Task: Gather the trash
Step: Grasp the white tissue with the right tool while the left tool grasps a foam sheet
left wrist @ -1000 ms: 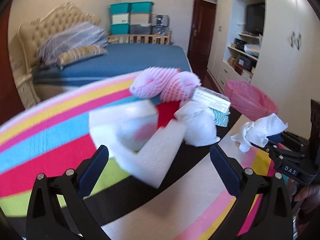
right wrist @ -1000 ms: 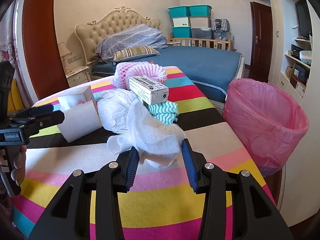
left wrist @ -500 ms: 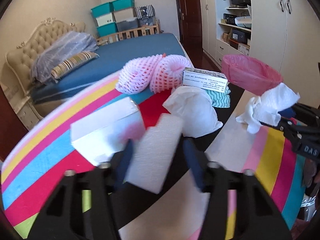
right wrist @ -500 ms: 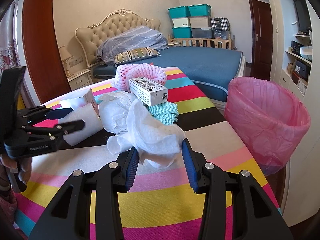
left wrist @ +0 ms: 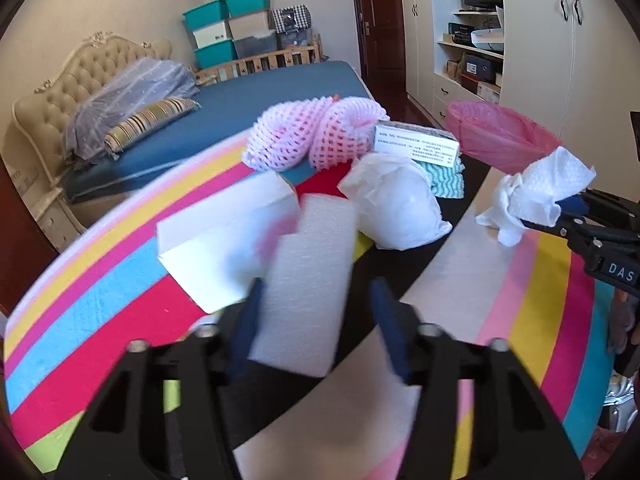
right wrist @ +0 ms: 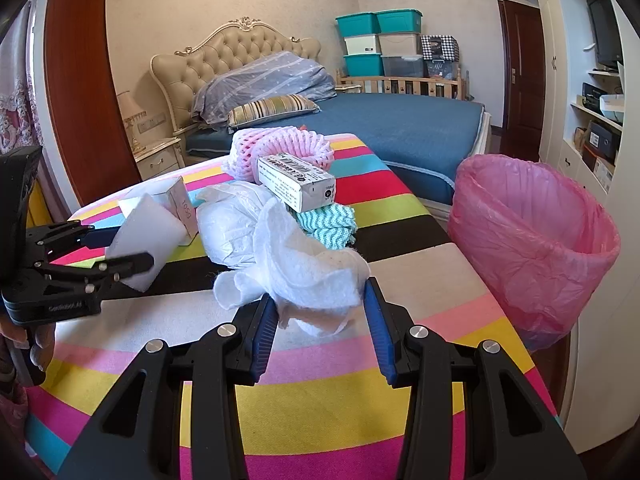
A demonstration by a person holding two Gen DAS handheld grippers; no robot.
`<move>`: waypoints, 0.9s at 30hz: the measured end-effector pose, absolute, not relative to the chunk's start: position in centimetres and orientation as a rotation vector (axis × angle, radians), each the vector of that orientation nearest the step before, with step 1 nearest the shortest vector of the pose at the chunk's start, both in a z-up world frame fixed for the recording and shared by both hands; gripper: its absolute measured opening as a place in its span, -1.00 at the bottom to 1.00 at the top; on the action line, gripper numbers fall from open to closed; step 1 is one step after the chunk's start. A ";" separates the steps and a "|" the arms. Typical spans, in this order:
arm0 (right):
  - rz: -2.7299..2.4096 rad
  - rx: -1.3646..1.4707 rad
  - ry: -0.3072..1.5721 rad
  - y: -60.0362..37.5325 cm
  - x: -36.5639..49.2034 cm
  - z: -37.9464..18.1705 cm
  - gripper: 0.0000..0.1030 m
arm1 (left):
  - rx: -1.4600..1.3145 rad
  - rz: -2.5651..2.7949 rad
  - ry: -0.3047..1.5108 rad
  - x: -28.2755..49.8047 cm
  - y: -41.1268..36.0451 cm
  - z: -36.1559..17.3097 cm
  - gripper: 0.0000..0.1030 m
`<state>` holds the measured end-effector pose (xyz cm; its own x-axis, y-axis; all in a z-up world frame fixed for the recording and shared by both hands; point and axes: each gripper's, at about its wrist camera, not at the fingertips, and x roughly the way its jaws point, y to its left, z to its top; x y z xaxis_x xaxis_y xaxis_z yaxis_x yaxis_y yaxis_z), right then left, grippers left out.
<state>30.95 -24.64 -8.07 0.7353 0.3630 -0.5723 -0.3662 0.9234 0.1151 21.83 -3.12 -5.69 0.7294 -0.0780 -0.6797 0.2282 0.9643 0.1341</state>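
Farthest left on the striped table [right wrist: 320,412], your left tongs [right wrist: 120,250] have just been closing, and the white foam slab [left wrist: 308,280] now sits between their blue pads; from the right wrist view the fingers clamp it across its faces. Just behind the slab lies a small white carton [left wrist: 224,236], touching it. Next over is a crumpled white plastic bag [right wrist: 228,224], with a pink foam net [right wrist: 280,150] behind it near the far edge. A printed white box [right wrist: 296,182] rests on a teal zigzag cloth [right wrist: 332,224] to the right of the bag. In front of those, your right tongs [right wrist: 320,316] grip a crumpled white paper towel [right wrist: 308,272], held above the tabletop. Furthest right, off the table edge, stands the bin with the pink liner [right wrist: 532,240], its mouth open and near the towel.
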 end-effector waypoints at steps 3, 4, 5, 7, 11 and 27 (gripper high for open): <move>0.402 -0.003 0.625 -24.7 30.9 -8.1 -0.20 | 0.162 -0.200 0.723 21.6 -2.6 -5.0 -0.26; 0.402 -0.003 0.625 -24.7 30.9 -8.1 -0.20 | 0.159 -0.194 0.712 21.4 -2.5 -4.9 -0.27; 0.403 -0.002 0.624 -24.7 30.9 -8.1 -0.20 | 0.166 -0.189 0.704 21.3 -2.6 -4.8 -0.27; 0.403 -0.002 0.622 -24.7 30.9 -8.0 -0.20 | 0.178 -0.185 0.685 21.0 -2.9 -4.4 -0.28; 0.404 -0.002 0.617 -24.7 30.8 -8.0 -0.20 | 0.165 -0.206 0.653 20.4 -3.4 -3.4 -0.28; 0.405 -0.013 0.585 -24.8 29.6 -7.4 -0.20 | 0.138 -0.234 0.585 18.9 -6.6 -3.3 -0.27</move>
<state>29.55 -24.83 -7.43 0.7575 0.3684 -0.5390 -0.3757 0.9212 0.1016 18.93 -6.64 -3.27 0.8079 -0.1794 -0.5613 0.2576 0.9642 0.0627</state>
